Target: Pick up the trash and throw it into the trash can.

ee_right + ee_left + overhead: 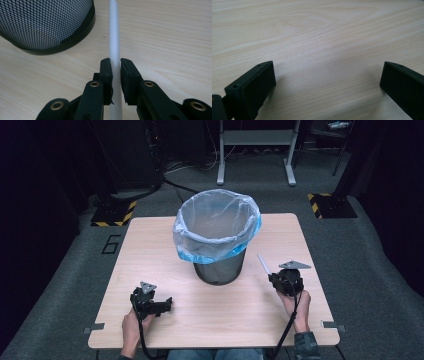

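Note:
A thin white tube, like a straw [114, 37], runs straight up between the jaws of my right gripper [116, 62], which is shut on it. In the high view the straw [263, 264] sticks out toward the bin from the right gripper [278, 278], just above the table at the right. The black mesh bin [220, 267] with a clear and blue bag [216, 225] stands at the table's middle; its mesh wall [47, 22] rises left of the straw. My left gripper [162, 306] rests at the front left, jaws wide apart over bare wood [328, 75].
The light wooden table [150, 250] has its front edge near the person's hands. Metal clips [94, 327] sit at the front corners. Beyond the table lie grey carpet, yellow-black striped floor plates [114, 213] and a white stand's legs [255, 155].

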`<act>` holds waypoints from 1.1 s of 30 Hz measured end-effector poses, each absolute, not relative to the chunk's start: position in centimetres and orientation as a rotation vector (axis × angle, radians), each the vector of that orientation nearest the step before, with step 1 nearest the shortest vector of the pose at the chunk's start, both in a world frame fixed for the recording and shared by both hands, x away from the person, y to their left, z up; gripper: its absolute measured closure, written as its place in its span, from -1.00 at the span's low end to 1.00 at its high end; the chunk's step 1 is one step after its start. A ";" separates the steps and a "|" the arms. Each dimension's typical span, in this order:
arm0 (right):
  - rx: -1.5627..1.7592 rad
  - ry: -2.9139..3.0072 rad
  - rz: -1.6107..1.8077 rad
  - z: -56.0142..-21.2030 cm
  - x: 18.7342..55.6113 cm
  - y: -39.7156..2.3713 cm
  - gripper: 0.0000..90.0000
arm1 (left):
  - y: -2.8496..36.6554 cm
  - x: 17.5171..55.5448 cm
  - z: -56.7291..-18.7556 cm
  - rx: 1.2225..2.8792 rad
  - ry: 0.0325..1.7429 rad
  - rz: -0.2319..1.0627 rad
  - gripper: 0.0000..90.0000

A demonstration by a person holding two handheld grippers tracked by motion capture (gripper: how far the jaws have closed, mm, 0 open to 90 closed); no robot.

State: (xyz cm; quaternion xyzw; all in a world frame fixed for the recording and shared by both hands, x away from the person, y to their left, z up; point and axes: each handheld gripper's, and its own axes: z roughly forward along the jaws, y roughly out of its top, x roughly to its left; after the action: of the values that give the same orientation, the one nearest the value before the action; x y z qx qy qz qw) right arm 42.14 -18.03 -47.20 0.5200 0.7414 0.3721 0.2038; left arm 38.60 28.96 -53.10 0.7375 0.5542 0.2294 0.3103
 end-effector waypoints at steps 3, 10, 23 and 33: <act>1.444 2.060 1.049 -46.9 42.1 -18.1 0.78 | 29.0 38.6 -53.1 1.948 1.463 0.606 -1.00; 1.414 2.023 1.075 -45.7 42.1 -18.2 0.78 | 29.0 38.6 -53.1 1.948 1.463 0.605 -1.00; 1.352 1.957 1.133 -42.6 41.9 -18.4 0.78 | 28.9 38.6 -53.1 1.947 1.465 0.606 -1.00; 1.324 1.900 1.159 -40.8 41.8 -18.8 0.78 | 28.9 38.6 -53.1 1.948 1.465 0.606 -1.00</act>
State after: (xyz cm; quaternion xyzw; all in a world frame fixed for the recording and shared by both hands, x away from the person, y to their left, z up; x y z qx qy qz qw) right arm 41.79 -18.84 -40.82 0.4918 0.7060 0.4307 0.2723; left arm 38.62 28.95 -53.10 0.7374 0.5545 0.2294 0.3101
